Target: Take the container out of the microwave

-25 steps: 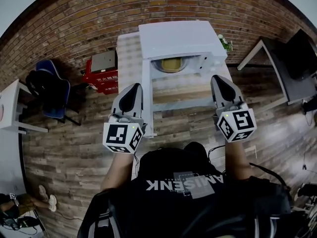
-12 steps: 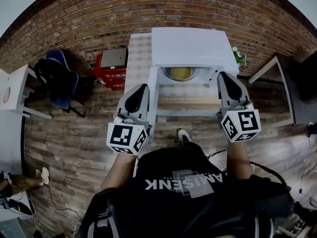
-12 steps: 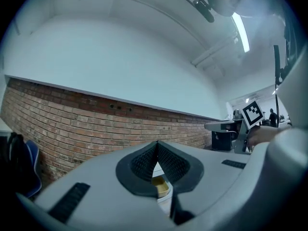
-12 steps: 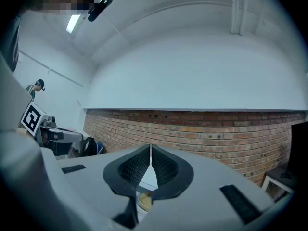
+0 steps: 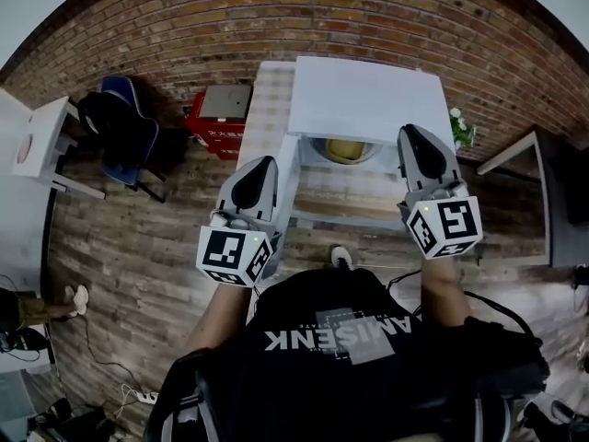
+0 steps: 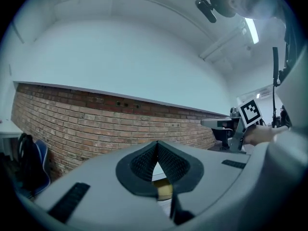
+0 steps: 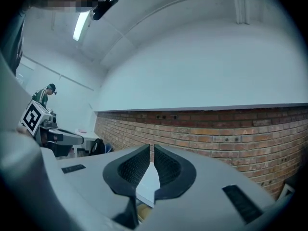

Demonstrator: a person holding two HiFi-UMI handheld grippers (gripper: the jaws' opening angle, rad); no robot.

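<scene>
A white microwave (image 5: 368, 95) stands on a wooden table (image 5: 354, 196). Its door (image 5: 287, 182) hangs open to the left. Inside the cavity sits a yellowish round container (image 5: 345, 149); a sliver of it shows between the pads in the left gripper view (image 6: 164, 189). My left gripper (image 5: 264, 162) is level in front of the open door, shut and empty; its pads meet at the tip (image 6: 156, 146). My right gripper (image 5: 409, 133) is by the microwave's right front corner, also shut with nothing in it (image 7: 151, 149). Neither touches the container.
A brick wall (image 5: 276, 17) runs behind the microwave. A red box (image 5: 216, 132) and a blue chair with a dark bag (image 5: 124, 136) stand on the left, a white side table (image 5: 41, 141) farther left. A small plant (image 5: 460, 127) and a white desk (image 5: 515, 159) are on the right.
Both grippers have moved forward toward the microwave, the right one farther. The microwave and table now sit closer in the head view. Both stay shut.
</scene>
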